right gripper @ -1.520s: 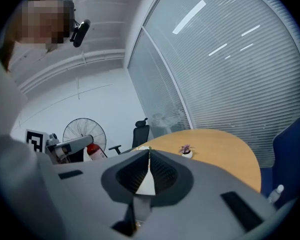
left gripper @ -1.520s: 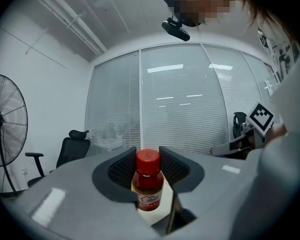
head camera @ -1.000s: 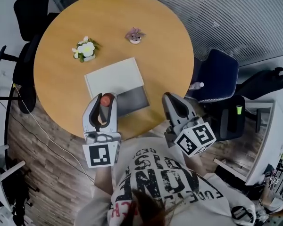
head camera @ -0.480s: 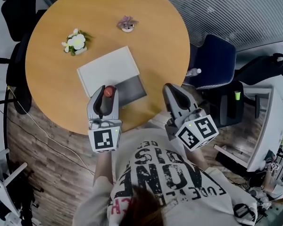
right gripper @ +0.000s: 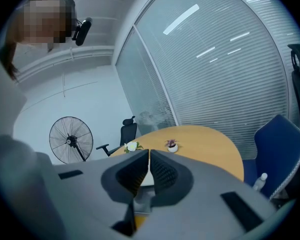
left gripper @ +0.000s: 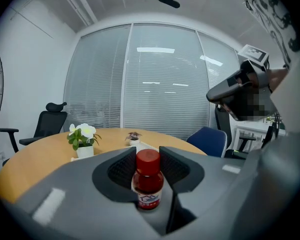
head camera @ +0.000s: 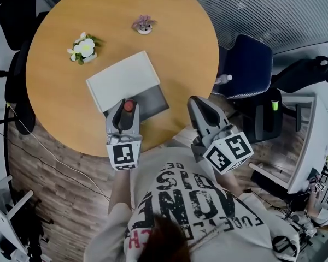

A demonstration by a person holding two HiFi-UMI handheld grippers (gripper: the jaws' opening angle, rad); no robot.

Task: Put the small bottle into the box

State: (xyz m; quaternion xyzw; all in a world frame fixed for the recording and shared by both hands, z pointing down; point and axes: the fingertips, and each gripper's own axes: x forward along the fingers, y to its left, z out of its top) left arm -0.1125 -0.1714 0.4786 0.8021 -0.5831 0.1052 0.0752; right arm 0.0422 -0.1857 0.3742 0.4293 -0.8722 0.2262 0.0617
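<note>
Small bottle (left gripper: 149,181), red cap, upright, was pinched between the jaws of the left hand-held gripper (head camera: 127,109). In the head view it sat at the near edge of the box (head camera: 123,79) on the round worktop (head camera: 180,48). Right hand-held gripper (right gripper: 148,159): jaws pressed together, nothing between them.

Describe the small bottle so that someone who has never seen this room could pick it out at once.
Find the round wooden table. At its near edge, by the white box, the left gripper grips the small bottle. It stands upright between the jaws, with a red cap, a dark red body and a white label, unlike the clear bottle on the blue chair.
</note>
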